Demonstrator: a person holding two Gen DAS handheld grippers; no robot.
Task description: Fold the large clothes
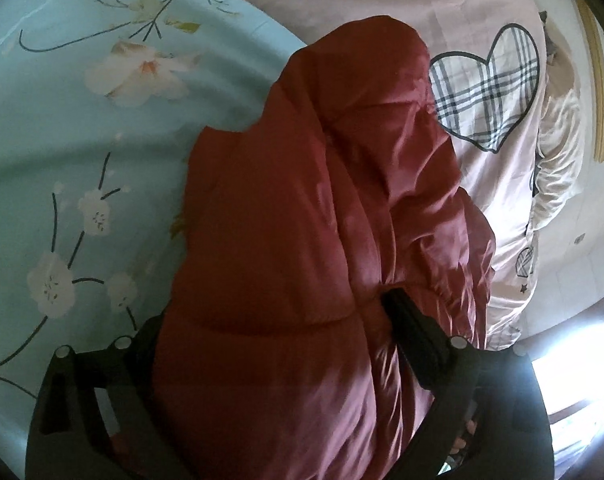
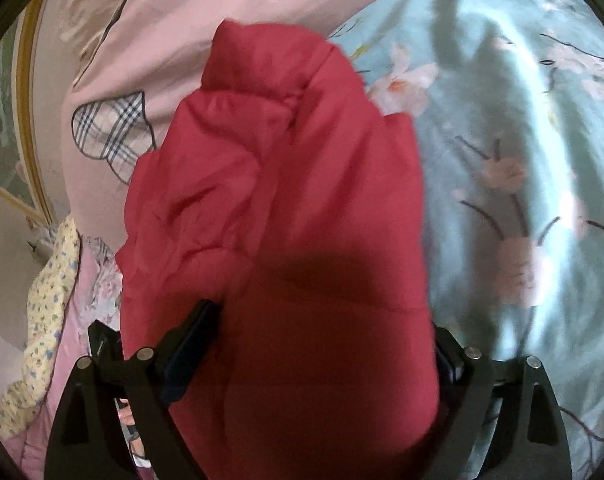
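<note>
Bed: turquoise floral sheet (image 1: 62,128), pink duvet (image 1: 498,200) with plaid heart (image 1: 490,88) beyond.
Left claw (image 1: 262,328): jaws wide, astride red puffer jacket (image 1: 302,220) — whether pads press it, cannot tell.
Right claw (image 2: 322,328): likewise wide, jacket bulk between fingers.
Jacket: bunched on bed — straddling sheet and duvet.
Far: gold-framed picture (image 1: 598,80).

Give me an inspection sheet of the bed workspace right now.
Surface: blue floral sheet, pink quilt with plaid hearts beside it.
Job's things: red padded jacket, bunched, lying between both grippers' fingers.
Clutter: yellow floral cloth at bed edge.
Grippers: left gripper and right gripper stand wide around the jacket; whether pads press it, cannot tell.
Cables: nothing seen.
Surroundings: gold-framed picture on wall.
</note>
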